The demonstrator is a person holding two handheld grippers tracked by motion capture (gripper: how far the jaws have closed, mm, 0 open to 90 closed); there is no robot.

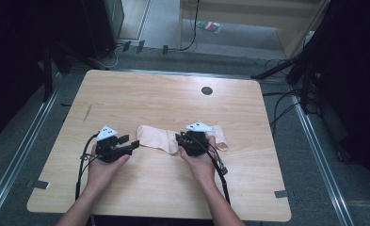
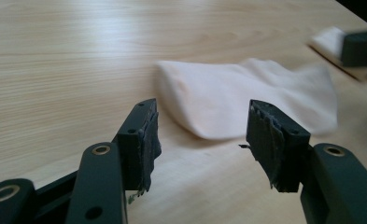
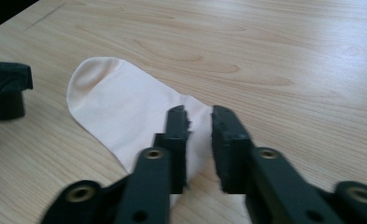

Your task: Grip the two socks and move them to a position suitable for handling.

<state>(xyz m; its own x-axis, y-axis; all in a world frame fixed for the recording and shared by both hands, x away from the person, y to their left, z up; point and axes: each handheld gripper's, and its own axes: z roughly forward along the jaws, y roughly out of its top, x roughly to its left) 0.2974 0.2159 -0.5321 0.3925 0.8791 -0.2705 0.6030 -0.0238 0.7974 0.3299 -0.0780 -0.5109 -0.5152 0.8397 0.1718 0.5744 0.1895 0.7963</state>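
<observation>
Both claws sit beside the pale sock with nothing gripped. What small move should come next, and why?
Probably ease the left claw forward until its open jaws straddle the sock toe, then close. The sock lies flat on the table, just ahead of those jaws and untouched. The right claw hovers over the sock's middle, jaws slightly parted, gripping nothing.

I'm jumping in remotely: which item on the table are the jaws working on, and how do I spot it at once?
Start at the wooden table and look near its front half, between the left gripper and the right gripper. The pale pink sock lies flat there, the one soft, light piece against the black tools.
</observation>
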